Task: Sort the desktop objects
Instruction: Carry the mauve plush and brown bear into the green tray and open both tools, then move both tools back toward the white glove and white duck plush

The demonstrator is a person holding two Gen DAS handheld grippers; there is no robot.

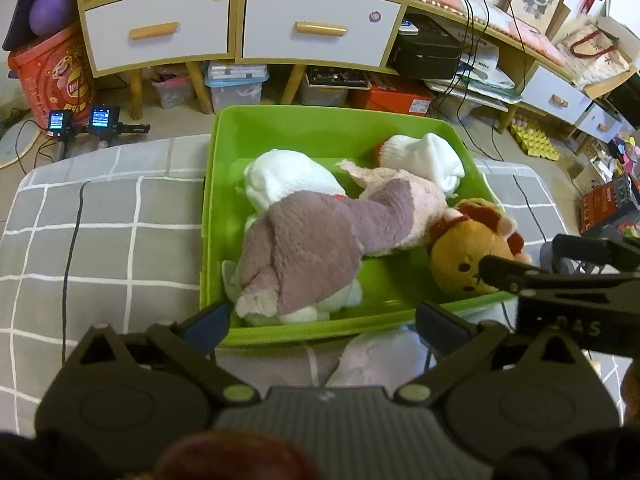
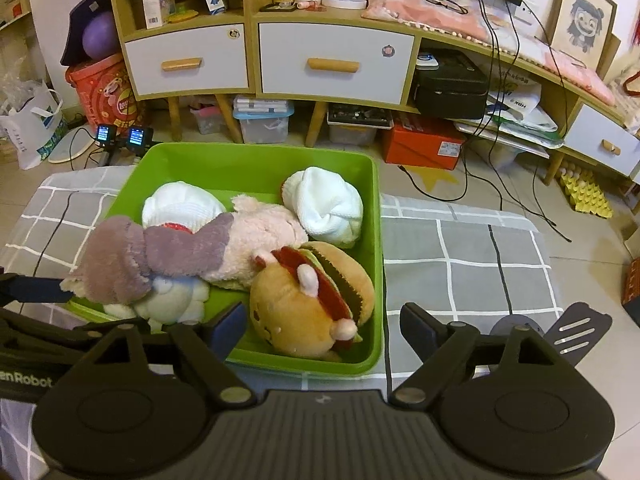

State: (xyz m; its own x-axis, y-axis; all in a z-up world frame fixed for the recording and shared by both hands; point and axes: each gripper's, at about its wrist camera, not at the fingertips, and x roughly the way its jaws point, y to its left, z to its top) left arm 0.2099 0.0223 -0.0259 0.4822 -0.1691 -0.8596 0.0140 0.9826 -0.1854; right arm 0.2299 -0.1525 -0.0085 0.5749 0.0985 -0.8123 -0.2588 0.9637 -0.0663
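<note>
A green bin [image 1: 320,128] [image 2: 256,160] stands on a grey checked cloth. In it lie a purple-and-pink plush [image 1: 312,244] [image 2: 192,252], a burger-shaped plush [image 1: 468,256] [image 2: 316,300], two white knitted items [image 1: 288,180] [image 1: 424,156] [image 2: 328,200] and a pale plush [image 2: 172,300] under the purple one. My left gripper [image 1: 324,320] is open at the bin's near rim, above a white cloth [image 1: 376,356] on the table. My right gripper [image 2: 324,324] is open with the burger plush and the bin's right rim between its fingers; it shows in the left wrist view [image 1: 520,272] at the right.
The grey checked cloth [image 1: 100,240] [image 2: 460,248] covers the table on both sides of the bin. A black cable [image 1: 72,248] runs over the left part. Behind stand white-drawer cabinets [image 2: 332,64], storage boxes [image 2: 264,120] and two small lit screens [image 1: 80,120].
</note>
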